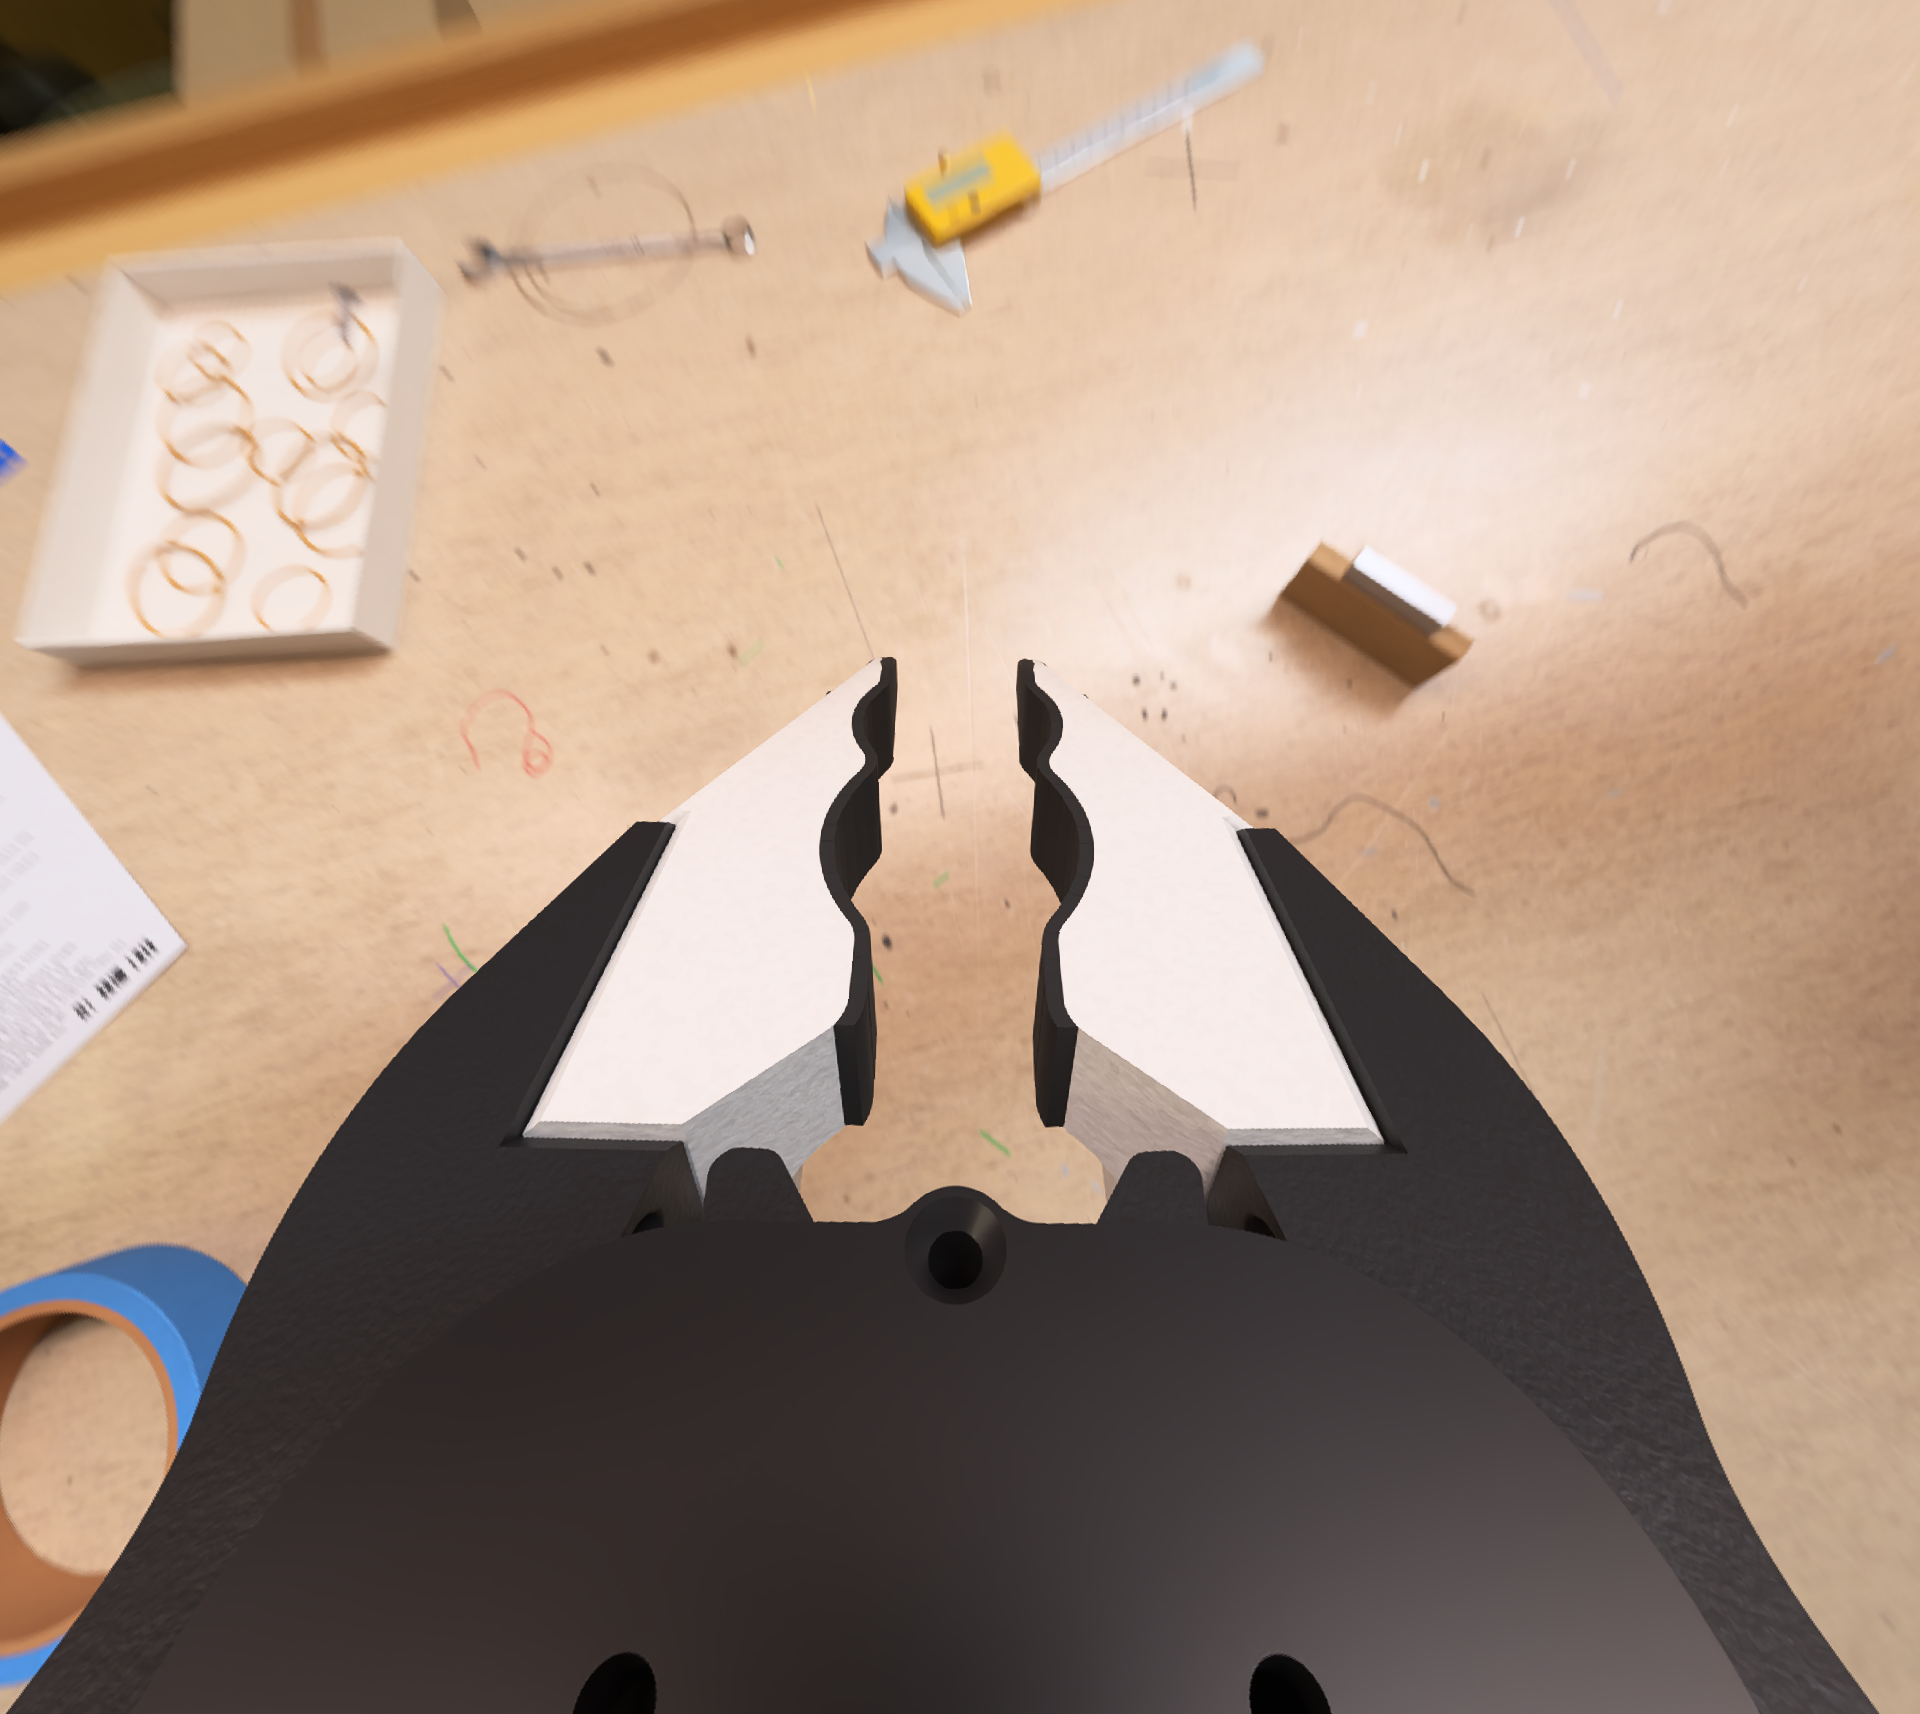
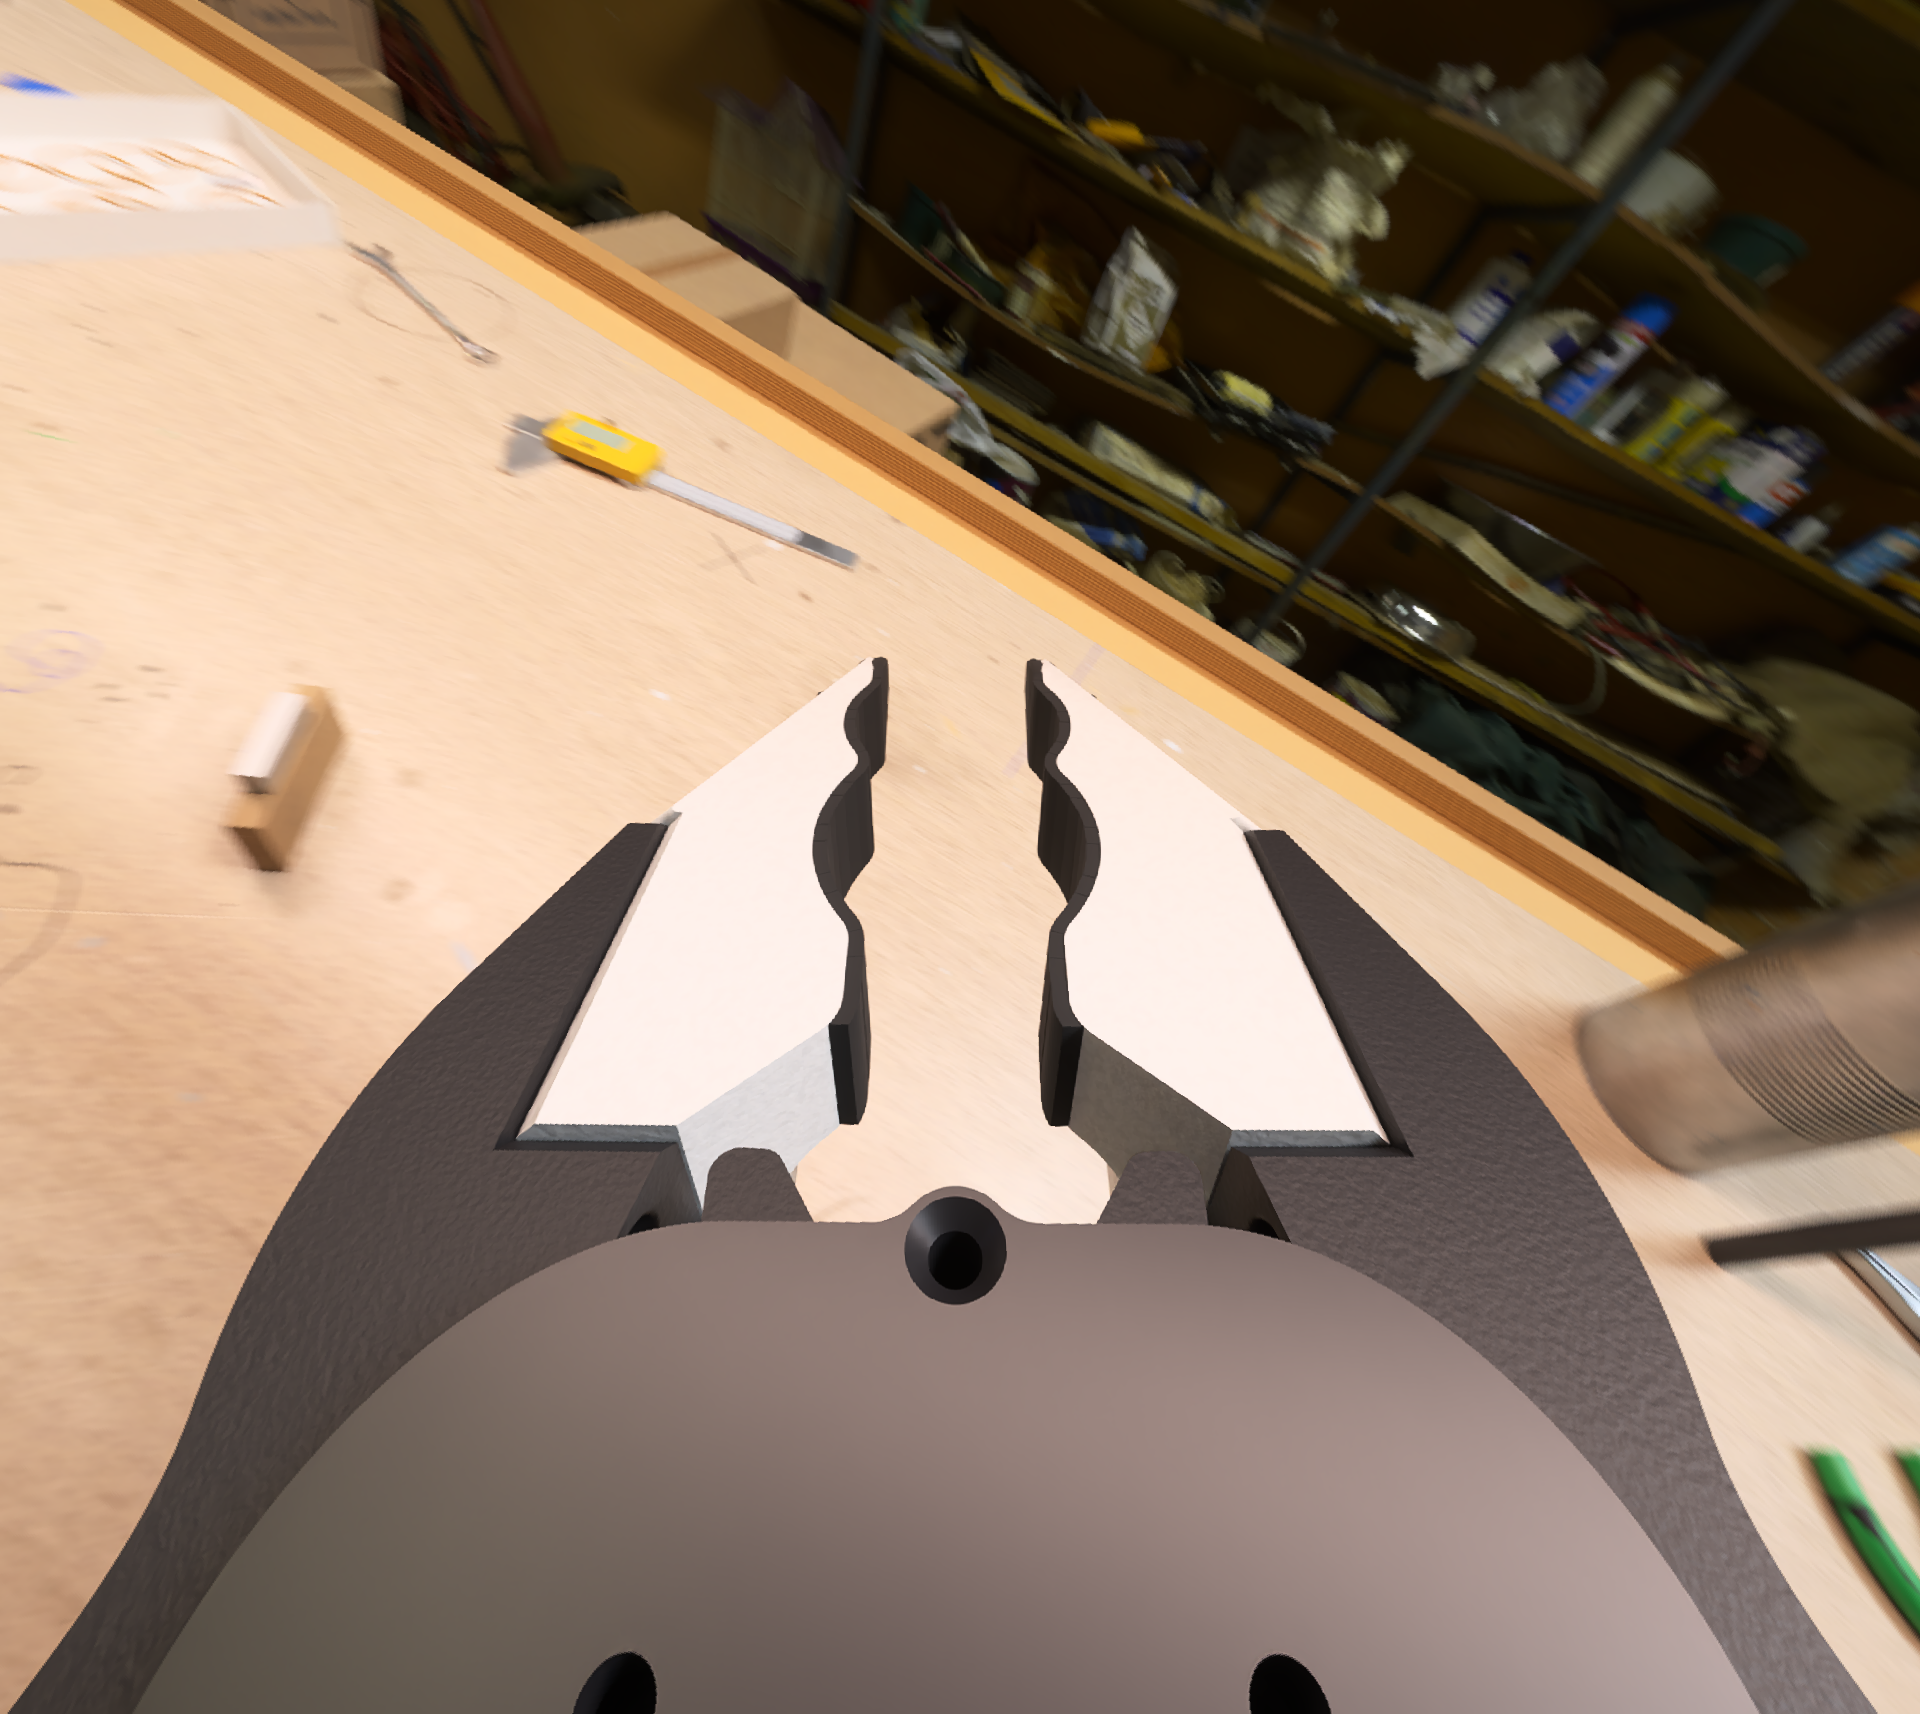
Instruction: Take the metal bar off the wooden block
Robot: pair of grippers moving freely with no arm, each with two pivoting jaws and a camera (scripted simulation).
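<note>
metal bar (image 1: 1397,589) on wooden block (image 1: 1369,617) — right of left tool (image 1: 956,665) | apart

Workshop: cluttered shelves (image 2: 1351,230), caliper (image 1: 971,184) on workbench (image 1: 1351,334).

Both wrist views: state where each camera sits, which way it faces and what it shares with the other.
Left wrist view: sits on the left gripper, looking down along its open fingers at the workbench; the metal bar on the wooden block lies ahead to the right.
Right wrist view: sits on the right gripper, tilted, facing the bench's far edge and cluttered shelves; its open fingers show.
Shared: bar on block, yellow caliper, wrench, white tray.
</note>
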